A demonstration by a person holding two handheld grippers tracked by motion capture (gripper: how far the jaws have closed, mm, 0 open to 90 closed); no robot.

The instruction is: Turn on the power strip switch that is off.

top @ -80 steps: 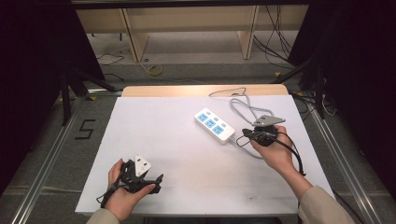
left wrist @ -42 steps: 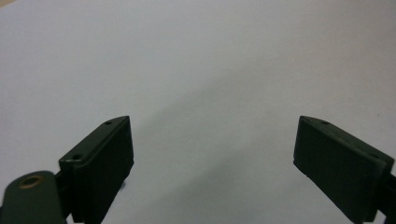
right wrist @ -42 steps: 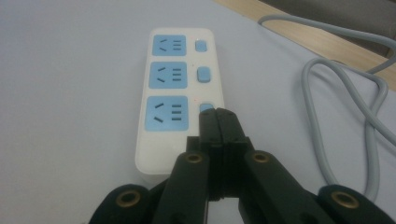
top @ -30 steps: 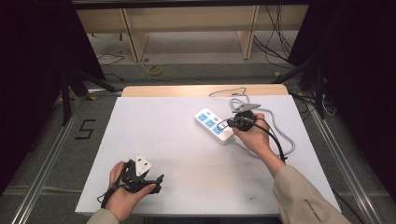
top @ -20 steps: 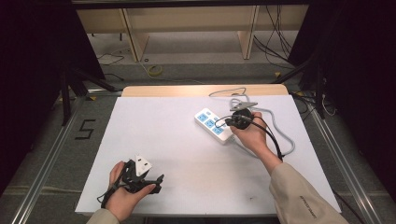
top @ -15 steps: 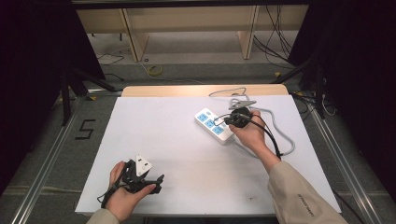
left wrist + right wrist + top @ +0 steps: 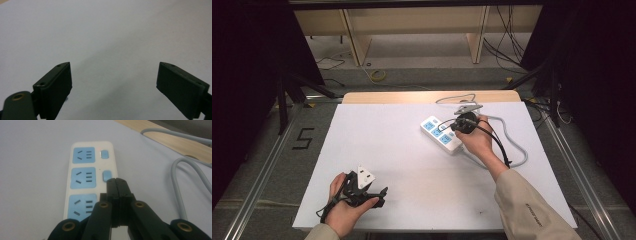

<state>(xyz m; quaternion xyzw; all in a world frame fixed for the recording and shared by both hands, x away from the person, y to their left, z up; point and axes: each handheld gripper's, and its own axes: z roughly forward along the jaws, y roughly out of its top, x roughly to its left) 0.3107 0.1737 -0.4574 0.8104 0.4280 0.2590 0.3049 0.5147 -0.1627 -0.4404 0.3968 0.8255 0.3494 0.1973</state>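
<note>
White and blue plastic marks the power strip [image 7: 87, 180], which lies on the white tabletop [image 7: 412, 150] toward the far right corner, its grey cord [image 7: 512, 145] looping off to the right edge. It carries three blue socket faces in a row and small blue switch buttons beside them. The right claw [image 7: 116, 182] is clenched with nothing between its jaws, and its joined tip rests at the near edge of the middle switch [image 7: 107, 175], touching or just short of it; which, I cannot tell.

The step in hand looks like pressing that switch with the closed tip. To do it well, keep the jaws shut so they act as one firm point, and centre the tip on the button rather than its edge. Push straight down, so the light strip does not slide or tip. The far switch [image 7: 104, 154] sits close by, so a drifting tip could catch the wrong one.

Near the front left corner, the left claw [image 7: 113, 82] is released, jaws wide apart over bare tabletop, holding nothing.

No brand or label can be read on the strip. On the floor left of the tabletop a dark mark [image 7: 302, 139] reads as "5".
</note>
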